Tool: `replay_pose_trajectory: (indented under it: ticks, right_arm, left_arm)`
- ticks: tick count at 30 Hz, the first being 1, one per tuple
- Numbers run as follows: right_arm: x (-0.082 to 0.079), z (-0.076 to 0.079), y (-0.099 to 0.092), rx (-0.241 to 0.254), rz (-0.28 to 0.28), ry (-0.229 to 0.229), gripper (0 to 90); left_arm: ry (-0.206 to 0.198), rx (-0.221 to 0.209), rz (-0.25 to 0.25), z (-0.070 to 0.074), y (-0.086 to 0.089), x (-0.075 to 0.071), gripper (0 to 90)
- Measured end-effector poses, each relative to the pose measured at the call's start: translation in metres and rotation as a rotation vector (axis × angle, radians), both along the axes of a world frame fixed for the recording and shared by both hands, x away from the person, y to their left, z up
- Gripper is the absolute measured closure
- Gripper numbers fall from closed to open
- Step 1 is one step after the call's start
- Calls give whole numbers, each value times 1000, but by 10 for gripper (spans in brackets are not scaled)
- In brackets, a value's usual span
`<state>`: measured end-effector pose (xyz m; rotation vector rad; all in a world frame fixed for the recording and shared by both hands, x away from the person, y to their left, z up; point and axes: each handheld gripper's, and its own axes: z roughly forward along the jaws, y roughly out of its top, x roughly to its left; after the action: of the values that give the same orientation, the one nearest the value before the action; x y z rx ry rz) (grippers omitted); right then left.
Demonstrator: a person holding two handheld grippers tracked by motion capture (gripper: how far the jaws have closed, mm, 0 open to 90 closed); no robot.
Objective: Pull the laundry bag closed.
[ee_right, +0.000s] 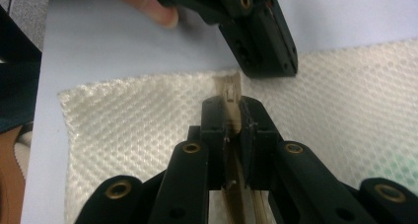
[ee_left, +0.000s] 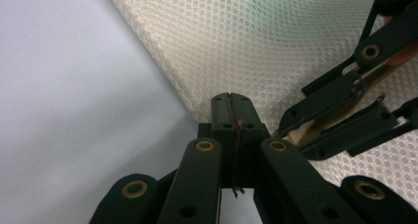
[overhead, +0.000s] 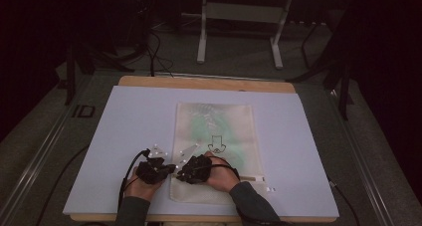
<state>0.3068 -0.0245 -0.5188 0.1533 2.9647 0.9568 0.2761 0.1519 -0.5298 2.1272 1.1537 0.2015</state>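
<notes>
A cream-white mesh fabric bag (overhead: 214, 146) with a faint green tint inside and a small black printed figure lies flat on a pale lavender rectangular board (overhead: 129, 136), a little right of the board's centre, long side running near to far. The board sits on a light wooden tabletop (overhead: 209, 82) whose edge shows along the far side.

Both hands are at the bag's near left part. The left gripper (ee_left: 230, 116) sits at the bag's left edge, jaws pressed together on the mesh hem there (a thin sliver of material runs down between them in the left gripper view). The right gripper (ee_right: 230, 116) is just beside it, over the bag, jaws clamped on a narrow beige woven strip (ee_right: 229, 93) whose frayed end sticks out past the tips. Left hand (overhead: 142, 186) rests on the board by the near edge; right hand (overhead: 221, 175) lies over the bag. The two grippers are nearly touching.

A metal table frame (overhead: 241, 17) stands on the dark floor beyond.
</notes>
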Motion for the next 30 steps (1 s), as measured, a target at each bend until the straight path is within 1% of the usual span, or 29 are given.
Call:
replay_pose_trajectory:
  ticks: [3, 8, 12, 16, 24, 30]
  right_arm:
    - [0, 0, -4, -1, -3, 5, 825]
    - [-1, 1, -3, -21, 9, -11, 824]
    - [-2, 1, -6, -26, 10, -10, 825]
    - [-3, 2, -8, -40, 15, -23, 825]
    - [-5, 3, -13, -55, 23, -43, 824]
    - [-6, 3, -17, -61, 22, -48, 825]
  left_arm:
    - [0, 0, -2, 0, 0, 0, 899]
    - [-4, 4, -3, 0, 0, 0, 898]
    - [-4, -2, -2, 0, 0, 0, 898]
    - [-5, 1, -4, 0, 0, 0, 898]
    - [-6, 1, -5, 0, 0, 0, 898]
    - [-6, 2, -5, 0, 0, 0, 898]
